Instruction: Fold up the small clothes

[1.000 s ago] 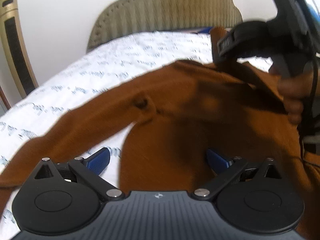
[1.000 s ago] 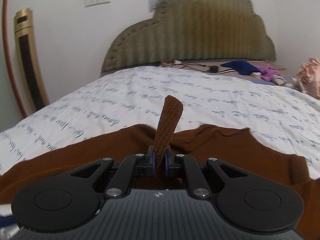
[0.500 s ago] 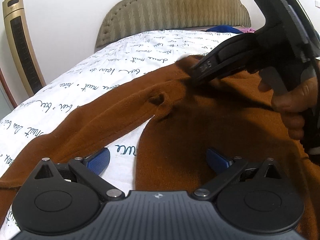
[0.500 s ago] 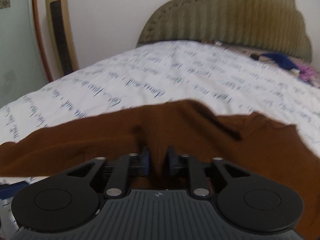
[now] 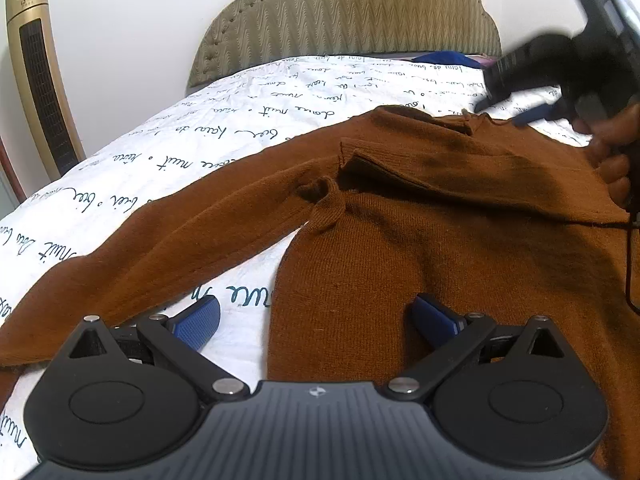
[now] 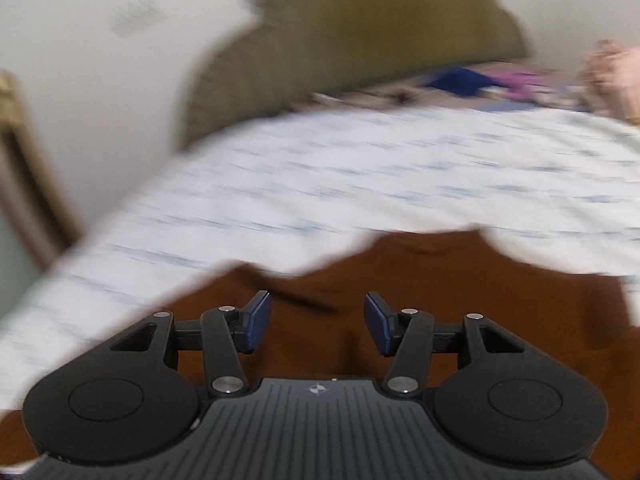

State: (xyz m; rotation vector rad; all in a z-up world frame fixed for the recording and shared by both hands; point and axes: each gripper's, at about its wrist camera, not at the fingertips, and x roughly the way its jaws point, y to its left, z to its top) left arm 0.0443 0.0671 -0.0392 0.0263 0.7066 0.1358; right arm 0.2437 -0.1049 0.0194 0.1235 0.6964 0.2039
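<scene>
A brown knit sweater (image 5: 440, 240) lies spread on the white bed. One sleeve (image 5: 160, 248) stretches out to the left; the other sleeve (image 5: 460, 164) lies folded across the chest. My left gripper (image 5: 316, 318) is open and empty, low over the sweater's left side edge. My right gripper (image 6: 318, 322) is open and empty above the sweater (image 6: 440, 304); this view is blurred. It also shows in the left wrist view (image 5: 560, 80), held over the sweater's collar at the far right.
The white sheet with script print (image 5: 240, 128) covers the bed. An olive padded headboard (image 5: 344, 16) stands behind. A gold tower fan (image 5: 40, 92) stands at the left. Blue, purple and pink clothes (image 6: 500, 80) lie near the headboard.
My right gripper has opened and let go of the sleeve cuff, which now lies across the chest, and has lifted away to the right. The left gripper has stayed open in place.
</scene>
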